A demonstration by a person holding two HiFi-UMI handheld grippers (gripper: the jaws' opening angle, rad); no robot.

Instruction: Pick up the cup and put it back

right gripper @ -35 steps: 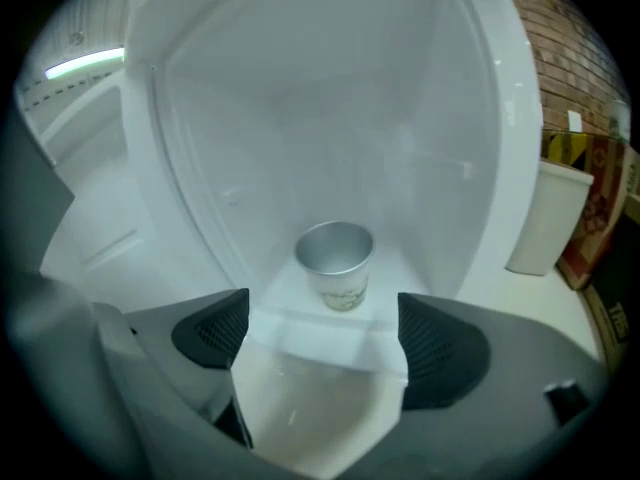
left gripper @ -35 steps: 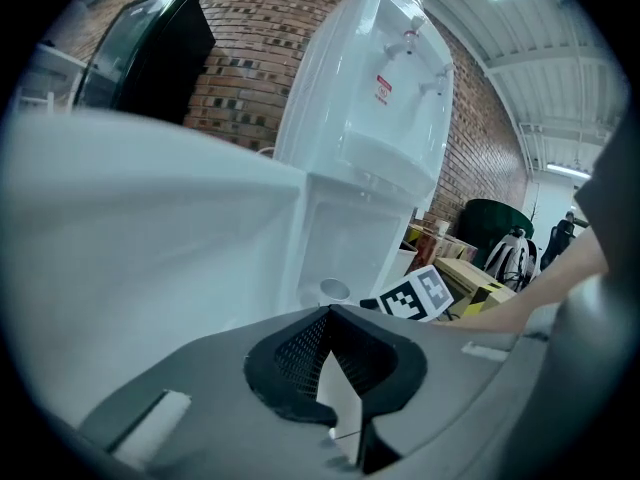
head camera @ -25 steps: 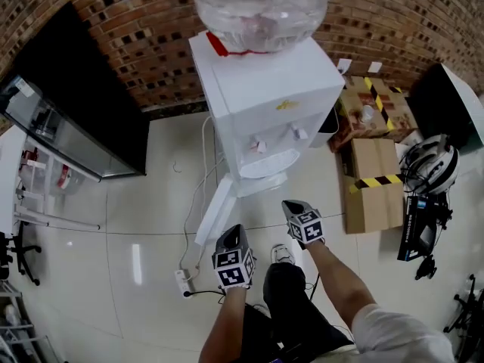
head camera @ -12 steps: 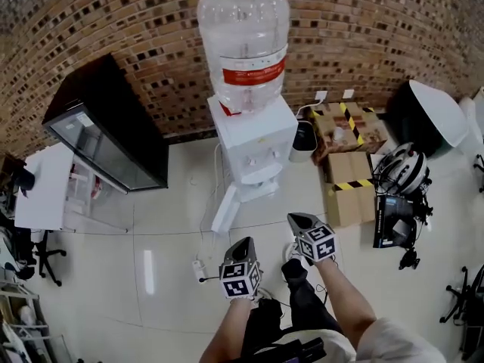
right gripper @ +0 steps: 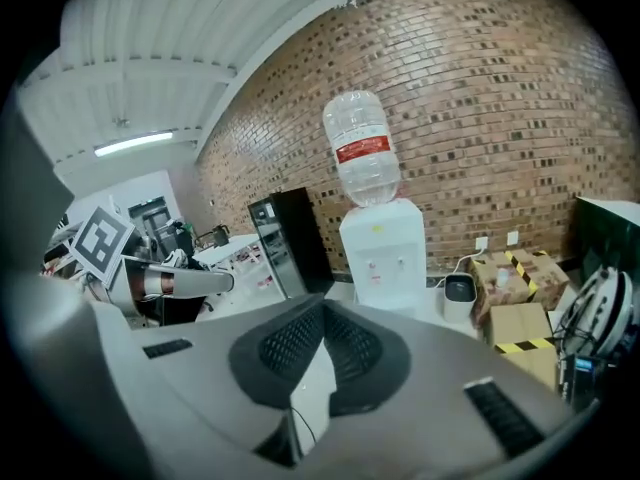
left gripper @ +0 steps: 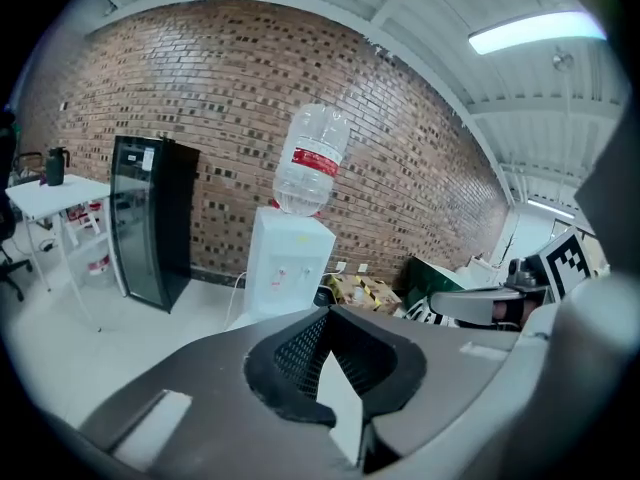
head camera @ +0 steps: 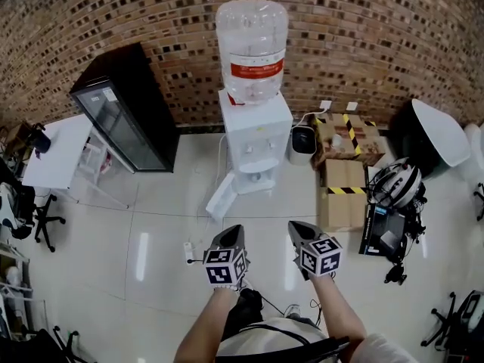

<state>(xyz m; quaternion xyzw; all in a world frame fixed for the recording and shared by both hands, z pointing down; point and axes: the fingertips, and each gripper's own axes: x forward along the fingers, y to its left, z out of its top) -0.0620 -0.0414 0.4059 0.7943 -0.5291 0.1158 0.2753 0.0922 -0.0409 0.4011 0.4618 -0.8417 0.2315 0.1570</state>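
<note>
Both grippers are held low over the tiled floor, side by side and near the person, pointed at the far wall. The left gripper is closed up: in its own view the pads are seen meeting at the tips, with nothing caught between them. Same deal for the right gripper, fingers together and nothing gripped.

A water dispenser is stood against that brick wall at the far side, well apart from both grippers, with a big clear bottle sat upside down on top. A black fridge is parked to its left. Cardboard boxes with striped tape, plus a helmet, are piled to the right.

As for the cup, it can't really be made out from here. It's too small in every view, so its spot can't be told.
</note>
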